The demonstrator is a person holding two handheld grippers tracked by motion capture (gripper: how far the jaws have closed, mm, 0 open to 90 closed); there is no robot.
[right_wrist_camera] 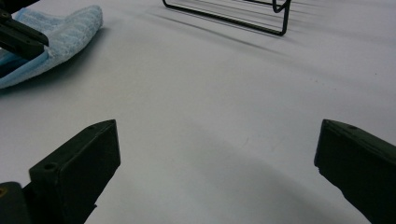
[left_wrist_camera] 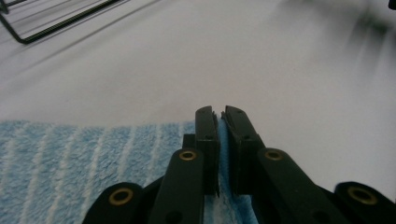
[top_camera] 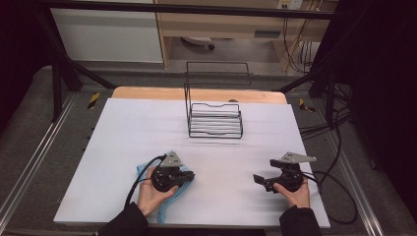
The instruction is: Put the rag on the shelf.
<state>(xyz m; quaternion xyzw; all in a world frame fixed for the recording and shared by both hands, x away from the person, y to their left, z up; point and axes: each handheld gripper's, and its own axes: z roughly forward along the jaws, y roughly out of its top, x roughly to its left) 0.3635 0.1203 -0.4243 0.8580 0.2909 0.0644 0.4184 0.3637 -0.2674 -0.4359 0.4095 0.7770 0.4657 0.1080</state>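
From above, the left gripper sits over a light blue towel near the front edge of the white table, and the hand and body hide how the jaws meet the cloth. The left gripper view settles it: the two black jaws are pressed nearly together with a thin fold of the blue towel pinched between them, the striped pile spreading out to the left over the white surface (the top of that picture is blurred).

The right gripper rests in the person's right hand, well apart from the towel, pointing toward it across bare table. The high view shows its jaws only as a small dark shape; the right gripper view shows them standing wide apart with nothing between them but white tabletop. That same view catches the towel from the side, lifted off the table in a hump where the left gripper's jaws clamp it.

A black wire rack stands upright toward the far middle of the table, well apart from both grippers. Its basket looks empty from above, and both gripper views catch just its lower wires.
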